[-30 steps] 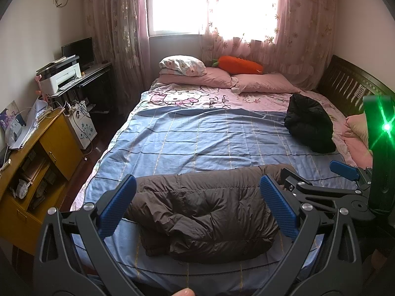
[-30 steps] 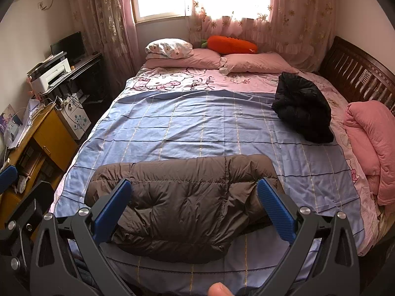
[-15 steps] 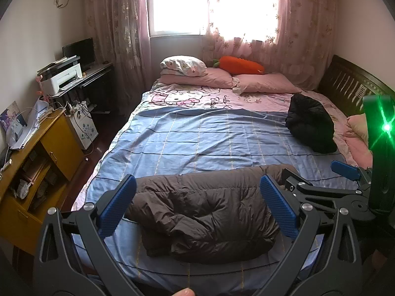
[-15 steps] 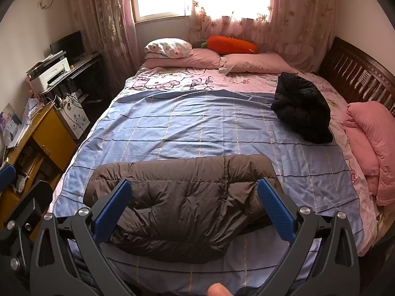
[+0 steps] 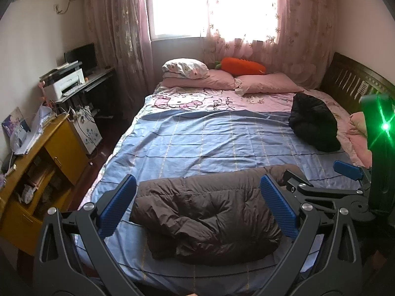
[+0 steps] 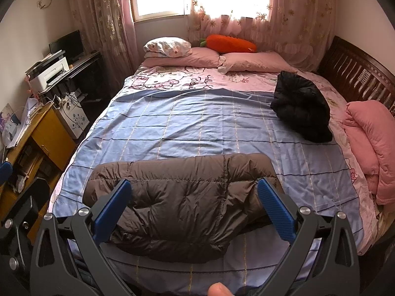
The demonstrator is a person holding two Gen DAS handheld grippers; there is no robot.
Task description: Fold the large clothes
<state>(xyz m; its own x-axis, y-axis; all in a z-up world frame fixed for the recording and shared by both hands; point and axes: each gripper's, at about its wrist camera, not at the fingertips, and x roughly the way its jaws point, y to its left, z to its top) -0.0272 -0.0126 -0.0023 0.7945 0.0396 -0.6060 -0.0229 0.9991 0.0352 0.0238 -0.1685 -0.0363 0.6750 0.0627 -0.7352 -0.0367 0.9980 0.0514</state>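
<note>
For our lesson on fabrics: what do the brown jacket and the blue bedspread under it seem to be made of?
Brown jacket: probably a thin synthetic shell, nylon-like, over puffy filling; it shows a slight sheen and quilted, stitched bulges.
Blue bedspread: likely woven cotton or a blend; it looks matte, lies flat and shows fine creases.

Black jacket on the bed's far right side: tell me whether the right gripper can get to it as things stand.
Probably yes. The right gripper is open and empty above the brown jacket, and only bare blue sheet lies between it and the black jacket. It sits farther up the bed, so reaching it likely needs a lean.
</note>
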